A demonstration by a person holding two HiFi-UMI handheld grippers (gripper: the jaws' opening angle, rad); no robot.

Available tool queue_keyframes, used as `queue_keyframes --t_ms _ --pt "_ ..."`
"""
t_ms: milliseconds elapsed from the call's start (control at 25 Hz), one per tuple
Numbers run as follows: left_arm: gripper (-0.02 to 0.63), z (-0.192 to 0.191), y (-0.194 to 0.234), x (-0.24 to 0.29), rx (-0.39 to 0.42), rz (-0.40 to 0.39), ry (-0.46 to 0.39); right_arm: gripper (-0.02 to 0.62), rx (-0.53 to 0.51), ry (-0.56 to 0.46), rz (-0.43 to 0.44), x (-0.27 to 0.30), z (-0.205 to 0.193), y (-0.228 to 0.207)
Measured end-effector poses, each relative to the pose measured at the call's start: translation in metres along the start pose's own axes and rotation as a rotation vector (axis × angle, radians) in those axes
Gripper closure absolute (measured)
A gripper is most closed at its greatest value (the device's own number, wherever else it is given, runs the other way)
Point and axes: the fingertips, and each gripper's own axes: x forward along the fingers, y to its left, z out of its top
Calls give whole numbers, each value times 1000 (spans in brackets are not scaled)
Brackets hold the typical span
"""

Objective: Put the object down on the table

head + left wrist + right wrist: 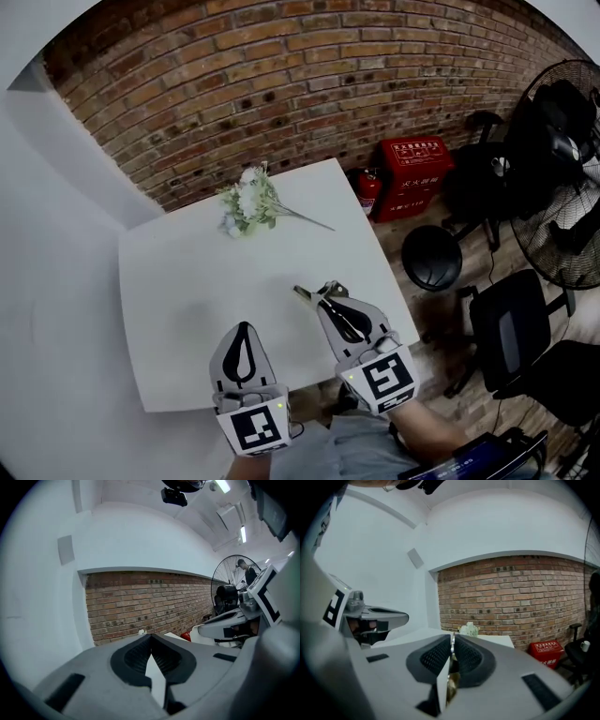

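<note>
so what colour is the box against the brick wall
Red; the box shows best in the head view.

A red brick wall (281, 84) is running behind a white square table (187, 281), and plain white walls (56, 187) are meeting it at the left corner. A red metal box with white print (412, 173) and a small red fire extinguisher (369, 192) are sitting on the brown wooden plank floor (405, 236) against the bricks. Black office chairs (511, 328) and a black wire-caged standing fan (562, 187) are crowding the right side. Long ceiling strip lights (243, 534) are glowing overhead.
</note>
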Motion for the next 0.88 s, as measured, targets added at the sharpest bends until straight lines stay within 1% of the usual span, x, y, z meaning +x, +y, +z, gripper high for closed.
queue_keyframes --t_ms 120,280,400,520,880 --pt "598 -10 4 12 -8 -13 21 560 -4 14 -6 13 -11 -4" --pt "597 -26 9 26 -21 -24 59 560 -2 60 -12 28 -32 -9" --pt "598 -37 15 37 -15 -30 87 560 34 91 -7 41 -37 -8" --pt "597 -50 19 48 -9 -29 113 560 42 116 -3 51 -51 -12" --pt "598 -88 21 72 -30 -57 198 560 91 198 -3 76 -86 -20"
